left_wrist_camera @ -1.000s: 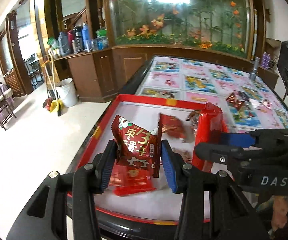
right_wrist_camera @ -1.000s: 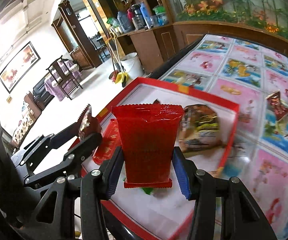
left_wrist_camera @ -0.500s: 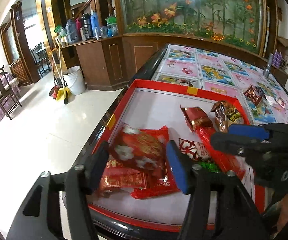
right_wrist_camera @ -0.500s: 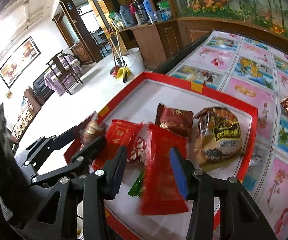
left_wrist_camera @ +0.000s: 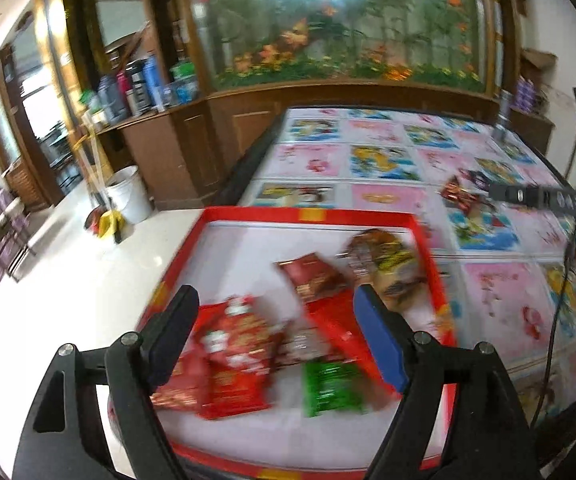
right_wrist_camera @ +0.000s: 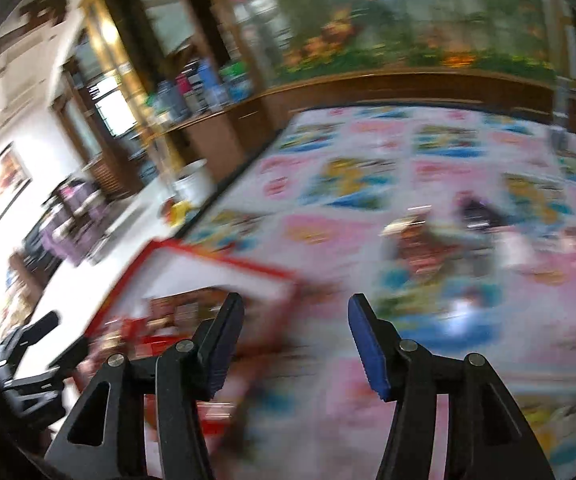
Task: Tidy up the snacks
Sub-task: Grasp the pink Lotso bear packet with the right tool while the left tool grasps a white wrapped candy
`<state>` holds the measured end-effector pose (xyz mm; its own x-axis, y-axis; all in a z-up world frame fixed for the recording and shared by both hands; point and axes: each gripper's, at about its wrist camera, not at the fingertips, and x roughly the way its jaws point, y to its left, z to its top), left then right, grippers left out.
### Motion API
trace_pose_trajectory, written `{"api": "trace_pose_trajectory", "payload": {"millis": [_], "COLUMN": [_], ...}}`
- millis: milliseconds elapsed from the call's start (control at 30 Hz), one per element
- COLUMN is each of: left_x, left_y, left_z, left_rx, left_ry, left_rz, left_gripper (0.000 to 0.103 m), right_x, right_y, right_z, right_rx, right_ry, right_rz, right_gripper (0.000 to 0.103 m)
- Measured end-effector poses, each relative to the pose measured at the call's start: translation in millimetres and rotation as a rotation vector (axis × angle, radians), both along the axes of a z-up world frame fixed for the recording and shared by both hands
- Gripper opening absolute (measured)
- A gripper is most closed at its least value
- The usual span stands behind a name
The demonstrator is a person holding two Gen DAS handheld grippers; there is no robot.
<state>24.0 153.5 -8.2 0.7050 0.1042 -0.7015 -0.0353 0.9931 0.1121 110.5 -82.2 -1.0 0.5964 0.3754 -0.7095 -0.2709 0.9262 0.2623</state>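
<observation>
left view alone showed snack packets (left_wrist_camera: 244,344) lying in the red tray (left_wrist_camera: 307,213) beneath the gaping, empty left gripper (left_wrist_camera: 276,344); right view, blurred, showed the spread, empty right gripper (right_wrist_camera: 295,344) over the patterned tablecloth (right_wrist_camera: 427,168), aquarium (right_wrist_camera: 407,20) behind.

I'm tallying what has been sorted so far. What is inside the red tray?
The red tray holds several overlapping packets: a red one, a green one, a dark red one, a brown one. Blur and overlap hide any beneath.
</observation>
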Motion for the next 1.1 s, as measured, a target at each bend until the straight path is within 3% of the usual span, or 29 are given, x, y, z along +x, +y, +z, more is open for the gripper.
{"api": "trace_pose_trajectory", "payload": {"millis": [200, 333, 400, 533, 667, 800, 933, 1100], "left_x": [23.9, 41.4, 53.2, 77.7, 109.0, 144.6, 173.8, 204.6], "left_y": [-60.2, -94.6, -111.1, -141.5, -179.8, -228.8, -266.1, -298.2], "left_z": [10.0, 16.8, 19.0, 25.9, 26.9, 13.0, -6.8, -28.8], "left_rx": [-0.025, -0.069, -0.077, -0.077, -0.094, -0.110, -0.096, -0.113], "left_ry": [0.061, 0.101, 0.122, 0.140, 0.151, 0.183, 0.211, 0.239], "left_rz": [-0.114, -0.157, -0.167, -0.180, -0.205, -0.229, -0.214, -0.153], "left_gripper": [0.080, 0.080, 0.080, 0.080, 0.080, 0.080, 0.080, 0.080], "right_x": [51.2, 85.6, 105.2, 125.8, 130.1, 122.2, 120.5, 113.5], "right_y": [-129.2, -181.4, -198.6, -210.1, -206.5, -213.7, -225.2, -256.0], "right_z": [-7.2, -23.9, -39.4, -59.2, -75.0, -72.8, -70.8, -54.0], "right_rx": [-0.150, -0.357, -0.405, -0.347, -0.352, -0.315, -0.271, -0.061], "right_ry": [-0.012, -0.003, 0.036, 0.064, 0.118, 0.131, 0.159, 0.179], "right_rz": [-0.240, -0.315, -0.310, -0.257, -0.219, -0.224, -0.251, -0.346], "right_gripper": [0.060, 0.060, 0.060, 0.060, 0.055, 0.040, 0.039, 0.038]}}
